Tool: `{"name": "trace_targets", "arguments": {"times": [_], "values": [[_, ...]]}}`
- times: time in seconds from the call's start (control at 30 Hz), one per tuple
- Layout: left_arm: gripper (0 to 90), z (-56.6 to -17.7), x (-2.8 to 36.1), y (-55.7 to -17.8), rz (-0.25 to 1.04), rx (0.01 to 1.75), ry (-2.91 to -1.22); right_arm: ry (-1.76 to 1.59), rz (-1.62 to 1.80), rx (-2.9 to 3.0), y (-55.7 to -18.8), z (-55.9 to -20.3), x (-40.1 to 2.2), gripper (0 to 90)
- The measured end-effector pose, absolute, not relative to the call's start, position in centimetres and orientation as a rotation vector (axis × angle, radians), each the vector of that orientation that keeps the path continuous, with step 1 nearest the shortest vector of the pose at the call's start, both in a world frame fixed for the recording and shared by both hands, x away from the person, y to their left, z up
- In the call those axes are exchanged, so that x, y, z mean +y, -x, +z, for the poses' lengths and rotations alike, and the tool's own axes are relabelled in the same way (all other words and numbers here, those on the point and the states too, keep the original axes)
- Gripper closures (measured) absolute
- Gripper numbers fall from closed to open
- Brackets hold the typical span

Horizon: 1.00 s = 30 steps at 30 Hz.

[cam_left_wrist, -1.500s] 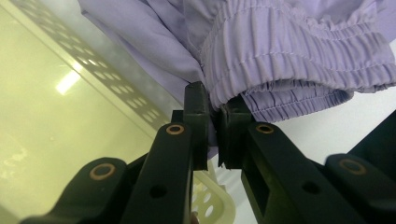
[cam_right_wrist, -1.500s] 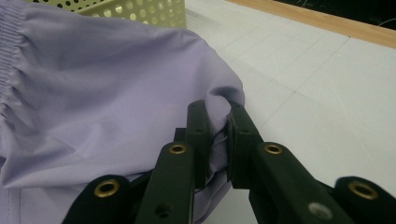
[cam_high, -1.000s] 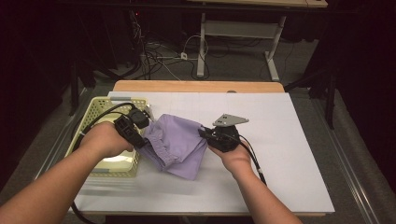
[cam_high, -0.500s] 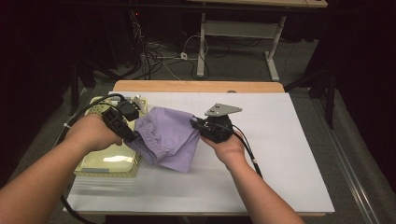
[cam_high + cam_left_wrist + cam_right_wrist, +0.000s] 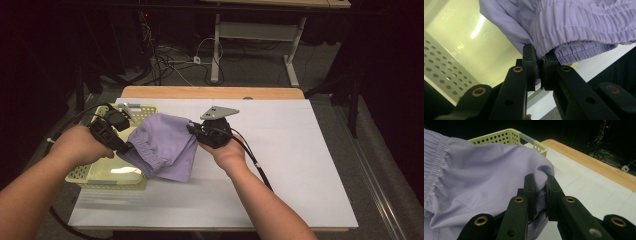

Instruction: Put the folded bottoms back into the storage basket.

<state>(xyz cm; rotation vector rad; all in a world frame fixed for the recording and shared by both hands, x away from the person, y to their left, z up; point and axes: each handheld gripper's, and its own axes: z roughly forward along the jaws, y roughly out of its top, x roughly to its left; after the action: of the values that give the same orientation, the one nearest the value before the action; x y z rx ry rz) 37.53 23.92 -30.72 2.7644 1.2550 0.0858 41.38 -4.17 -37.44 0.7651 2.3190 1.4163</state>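
Note:
A lilac pair of shorts [image 5: 162,145] with an elastic waistband hangs folded between both grippers, lifted above the white table [image 5: 280,150] and partly over the basket. My left gripper [image 5: 126,148] is shut on the waistband edge [image 5: 564,53]; the left gripper view shows the gathered elastic pinched between its jaws [image 5: 539,71]. My right gripper [image 5: 192,131] is shut on a fold of the plain fabric [image 5: 486,170] at the garment's other side, seen pinched in the right gripper view [image 5: 539,195]. The cloth's lower edge droops toward the table.
A pale yellow perforated basket [image 5: 107,172] stands at the table's left edge, its rim [image 5: 506,135] behind the cloth. A wooden strip [image 5: 210,92] runs along the table's far edge. Cables trail from each gripper. A dark floor with desk legs and wires lies beyond.
Both hands have risen and moved toward the far left, carrying the shorts off the table surface toward the basket. Both grips stayed the same.

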Motion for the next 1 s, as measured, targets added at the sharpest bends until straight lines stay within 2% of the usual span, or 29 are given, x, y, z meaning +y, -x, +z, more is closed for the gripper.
{"name": "trace_targets", "arguments": {"times": [1.0], "values": [[82.5,-33.3,31.3,-36.6,0.066,1.391,-2.657,-0.714,1.4,2.404,-43.0,-38.7,2.7,82.7]]}}
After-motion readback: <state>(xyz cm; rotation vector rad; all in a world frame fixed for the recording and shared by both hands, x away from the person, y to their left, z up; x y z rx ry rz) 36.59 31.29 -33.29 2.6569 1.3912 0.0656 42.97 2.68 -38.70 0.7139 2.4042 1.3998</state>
